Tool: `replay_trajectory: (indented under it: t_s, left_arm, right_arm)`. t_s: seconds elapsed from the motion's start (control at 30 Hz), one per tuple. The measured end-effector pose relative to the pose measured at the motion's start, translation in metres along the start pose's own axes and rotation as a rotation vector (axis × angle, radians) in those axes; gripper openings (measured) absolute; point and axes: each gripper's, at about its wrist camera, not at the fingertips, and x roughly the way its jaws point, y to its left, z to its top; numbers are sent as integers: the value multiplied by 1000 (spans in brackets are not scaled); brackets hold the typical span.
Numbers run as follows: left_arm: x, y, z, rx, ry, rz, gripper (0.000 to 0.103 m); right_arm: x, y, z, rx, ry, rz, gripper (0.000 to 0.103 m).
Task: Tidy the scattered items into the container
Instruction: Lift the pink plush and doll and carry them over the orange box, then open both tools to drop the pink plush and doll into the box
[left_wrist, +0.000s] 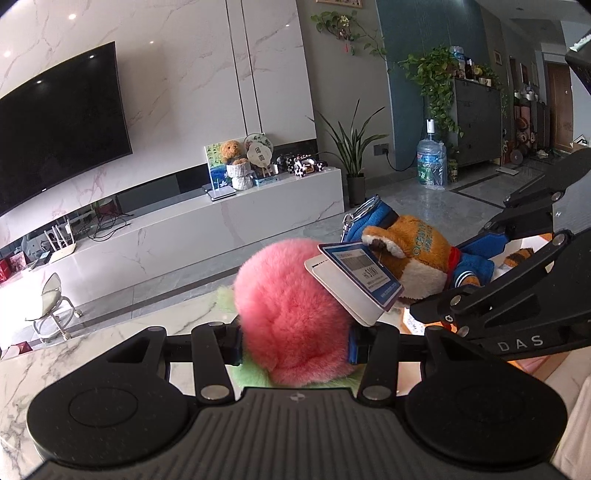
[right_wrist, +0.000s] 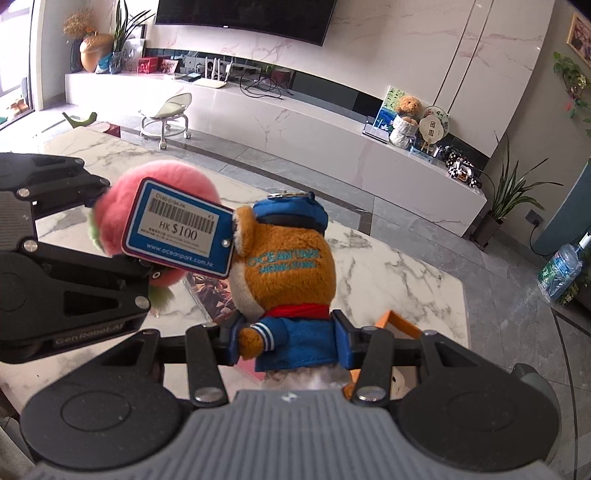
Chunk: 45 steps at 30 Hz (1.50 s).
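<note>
Your left gripper (left_wrist: 293, 341) is closed on the pink plush ball (left_wrist: 291, 314), its blue pads pressing into the fur on both sides, with a green fuzzy fringe showing beneath the ball. Your right gripper (right_wrist: 284, 343) is clamped around the body of the brown plush bear (right_wrist: 286, 273), which wears a blue jacket, a blue cap and a red scarf; the fingers (right_wrist: 345, 341) squeeze the jacket from both sides. Both toys are lifted above the white marble table (right_wrist: 388, 269), close together, the ball to the left of the bear. The bear's price tag (right_wrist: 177, 227), blue-edged with a barcode and "HK $100", hangs off its ear and lies against the ball, covering part of it in both views. Below and just right of the bear, in the right wrist view, you can see the orange rim of the container (right_wrist: 400, 321) on the table's near edge. A printed flat item lies on the table under the tag. Farther off stand a long white TV cabinet (right_wrist: 295, 122) and a small wheeled stool (right_wrist: 164, 118).
</note>
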Motion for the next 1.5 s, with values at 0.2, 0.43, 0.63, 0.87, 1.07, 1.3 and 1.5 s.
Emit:
replay_trajectory:
  t_s: [0.2,0.43,0.63,0.87,1.07,1.3,1.5]
  left_arm:
    - [-15,-36,7,22,-37,-45,54]
    - [-9,-82,17,48,-49,-127,54]
    - [10,-116,26,73,-29,-175,54]
    - [37,-143,28,95,23,-230,54]
    - [59,-154,21,101,84,-264,54]
    - [77,-167,9,128,140,-287,54]
    - [87,-176,1,158,183,-311,54]
  right_arm:
    - [-38,-16,-29,69,-46,-32,50]
    - [-68,-53,-65,154,-58,-88,50]
    - [-78,-93,-93,230,-46,-141,50]
    - [-67,-138,-120,327,0,-173,50]
    - [-46,-165,-138,385,51,-189,50]
    - [-14,-185,-159,452,124,-181,50]
    - [9,-196,-176,524,178,-149,51]
